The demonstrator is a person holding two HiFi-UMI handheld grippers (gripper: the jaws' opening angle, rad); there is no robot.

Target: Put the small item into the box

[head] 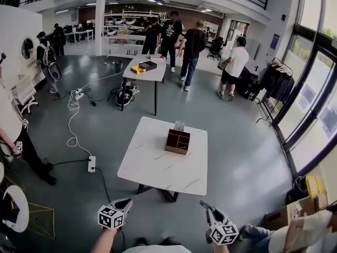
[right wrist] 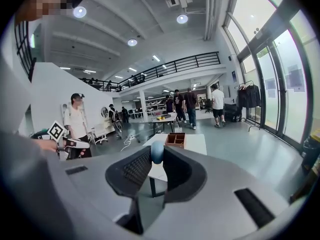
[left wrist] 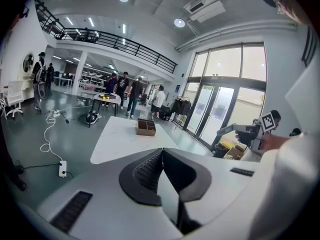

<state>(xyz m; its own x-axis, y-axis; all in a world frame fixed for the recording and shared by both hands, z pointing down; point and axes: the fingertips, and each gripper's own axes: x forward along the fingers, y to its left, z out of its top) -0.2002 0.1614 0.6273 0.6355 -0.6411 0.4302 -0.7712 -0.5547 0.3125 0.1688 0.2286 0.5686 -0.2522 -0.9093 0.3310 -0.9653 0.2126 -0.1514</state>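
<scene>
A brown box (head: 177, 141) with several compartments stands on the white marble-topped table (head: 158, 165), toward its far right edge. It also shows ahead in the left gripper view as the box (left wrist: 146, 127) and in the right gripper view as the box (right wrist: 176, 140). My right gripper (right wrist: 156, 153) is shut on a small blue ball (right wrist: 157, 152) held between its pads. From the head view that gripper (head: 210, 211) hangs below the table's near edge. My left gripper (left wrist: 161, 159) has its pads together with nothing between them; it hangs low at the left as the gripper (head: 125, 204).
A second table (head: 145, 68) with yellow and dark items stands farther back. Cables and a power strip (head: 91, 164) lie on the grey floor left of the marble table. Several people stand at the back. Cardboard boxes (head: 287, 215) sit at the right by the glass wall.
</scene>
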